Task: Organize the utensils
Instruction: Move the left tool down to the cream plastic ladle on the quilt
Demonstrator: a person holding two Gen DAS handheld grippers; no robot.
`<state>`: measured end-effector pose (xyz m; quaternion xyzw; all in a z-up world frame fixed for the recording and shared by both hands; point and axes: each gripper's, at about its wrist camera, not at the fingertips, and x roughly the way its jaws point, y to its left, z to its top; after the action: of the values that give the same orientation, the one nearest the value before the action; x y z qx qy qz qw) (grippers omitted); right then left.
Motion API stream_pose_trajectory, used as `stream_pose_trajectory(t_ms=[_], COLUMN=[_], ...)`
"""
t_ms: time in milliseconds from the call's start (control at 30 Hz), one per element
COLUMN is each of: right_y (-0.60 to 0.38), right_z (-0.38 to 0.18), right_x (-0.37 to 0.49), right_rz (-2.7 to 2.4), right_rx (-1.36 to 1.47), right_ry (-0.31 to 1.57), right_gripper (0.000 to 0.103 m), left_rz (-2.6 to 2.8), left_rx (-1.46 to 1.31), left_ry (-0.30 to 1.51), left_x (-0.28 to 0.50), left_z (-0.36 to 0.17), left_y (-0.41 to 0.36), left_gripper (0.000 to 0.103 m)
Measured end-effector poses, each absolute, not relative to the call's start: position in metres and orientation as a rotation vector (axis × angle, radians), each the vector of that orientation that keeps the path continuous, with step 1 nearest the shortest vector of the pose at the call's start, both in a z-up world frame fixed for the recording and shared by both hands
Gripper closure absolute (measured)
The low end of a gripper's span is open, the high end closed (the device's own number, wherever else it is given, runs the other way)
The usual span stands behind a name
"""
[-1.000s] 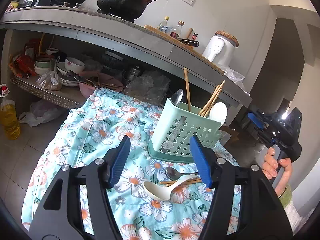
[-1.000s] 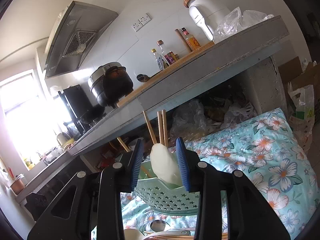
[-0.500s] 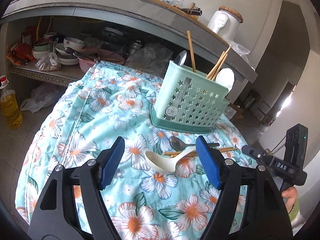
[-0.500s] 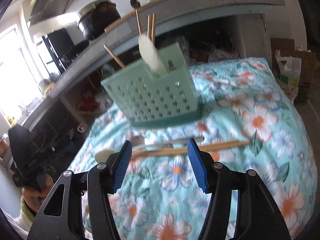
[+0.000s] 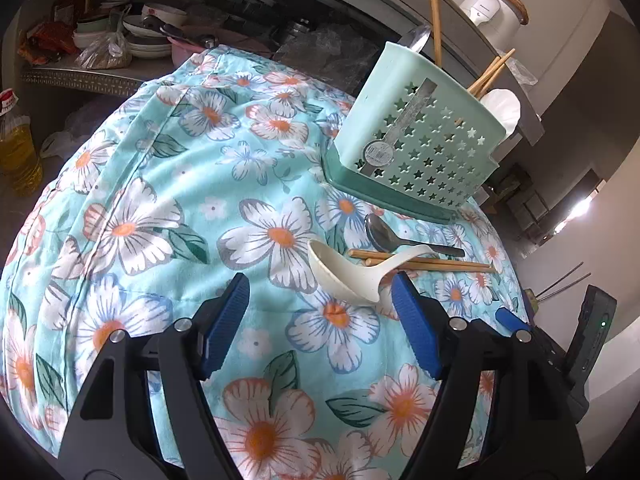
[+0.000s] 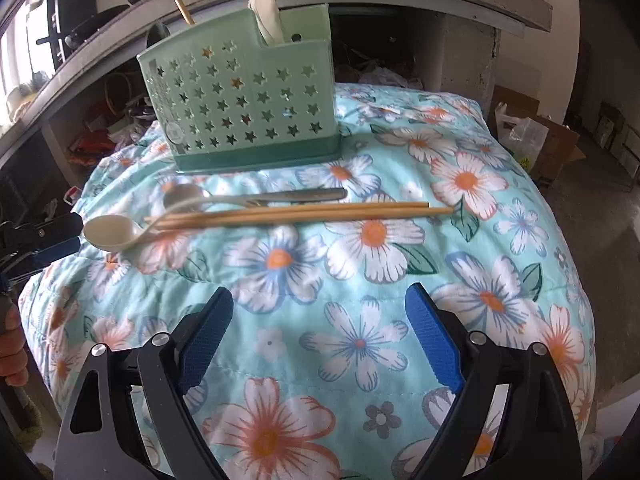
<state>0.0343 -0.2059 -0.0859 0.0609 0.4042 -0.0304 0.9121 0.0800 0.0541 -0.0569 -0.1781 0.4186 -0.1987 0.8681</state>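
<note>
A mint-green star-punched caddy stands on the flowered cloth, holding chopsticks, a metal spoon and a white spoon. In front of it lie a cream ladle spoon, a metal spoon and a pair of wooden chopsticks. My left gripper is open just short of the cream spoon's bowl. My right gripper hovers over the cloth short of the chopsticks, its jaws opening with nothing between them.
A concrete counter with a shelf of bowls runs behind the cloth-covered mound. An oil bottle stands on the floor at left. A cardboard box with a bag sits on the floor at right. A hand holds the left gripper.
The right gripper let go of the white spoon in the caddy, pulled back and dropped toward the cloth with jaws widening. The left gripper sank toward the cream spoon and opened a little.
</note>
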Motion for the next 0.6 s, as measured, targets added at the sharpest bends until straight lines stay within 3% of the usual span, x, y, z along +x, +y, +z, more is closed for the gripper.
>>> stream_pose_trajectory(t_ms=[200, 600], right_y=[-0.1989, -0.2019], right_z=[-0.0936, -0.0937], right_x=[0.0341, 0.0343], right_rz=[-0.054, -0.042], right_rx=[0.088, 0.111], right_ry=[0.849, 0.847], right_gripper=[0.007, 0.007], left_rz=[-0.385, -0.406], left_rx=[-0.389, -0.493], left_ry=[0.903, 0.913], left_x=[0.0832, 0.086], left_z=[-0.0659, -0.0659], left_y=[0.0515, 0.0522], left_gripper=[0.033, 0.035])
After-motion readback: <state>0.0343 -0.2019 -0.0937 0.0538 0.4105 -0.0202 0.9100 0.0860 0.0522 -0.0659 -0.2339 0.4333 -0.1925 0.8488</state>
